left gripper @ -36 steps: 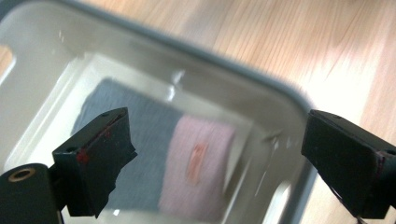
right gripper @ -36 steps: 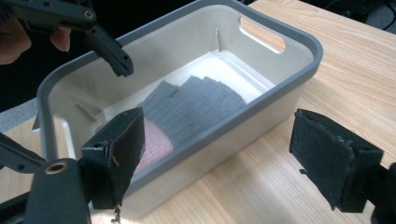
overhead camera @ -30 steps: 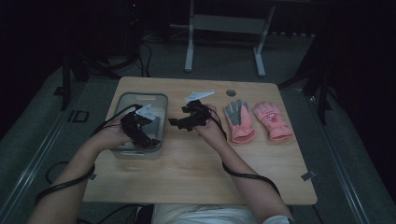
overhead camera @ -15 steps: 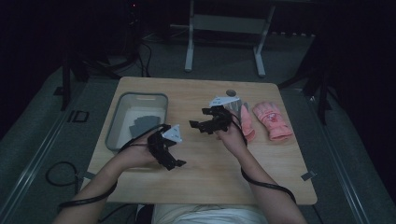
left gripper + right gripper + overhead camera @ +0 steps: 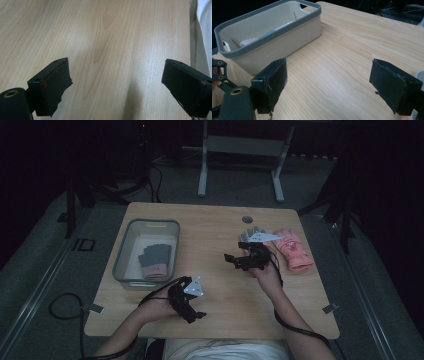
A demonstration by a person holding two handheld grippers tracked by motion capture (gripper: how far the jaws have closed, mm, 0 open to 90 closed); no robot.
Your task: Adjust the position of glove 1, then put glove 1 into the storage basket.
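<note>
Wide bare room on the light wooden surface (image 5: 215,235) between the grey-rimmed plastic bin (image 5: 122,251), holding a grey glove with pink cuff (image 5: 153,261), and the pink knitted glove (image 5: 294,251) near the right edge. Left gripper (image 5: 192,312) low by the near edge, jaws spread, empty. Right gripper (image 5: 235,261) just beside the grey glove (image 5: 248,234), jaws spread, empty, pointing toward the bin.

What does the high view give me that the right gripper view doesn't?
High view: the grey glove with a pink cuff lying in the grey-rimmed plastic bin, the pink glove and the grey glove beside the right gripper, and the left gripper. Right gripper view: the right gripper's jaws spread wide over bare wood. Both: the bin and the light wooden table.
</note>
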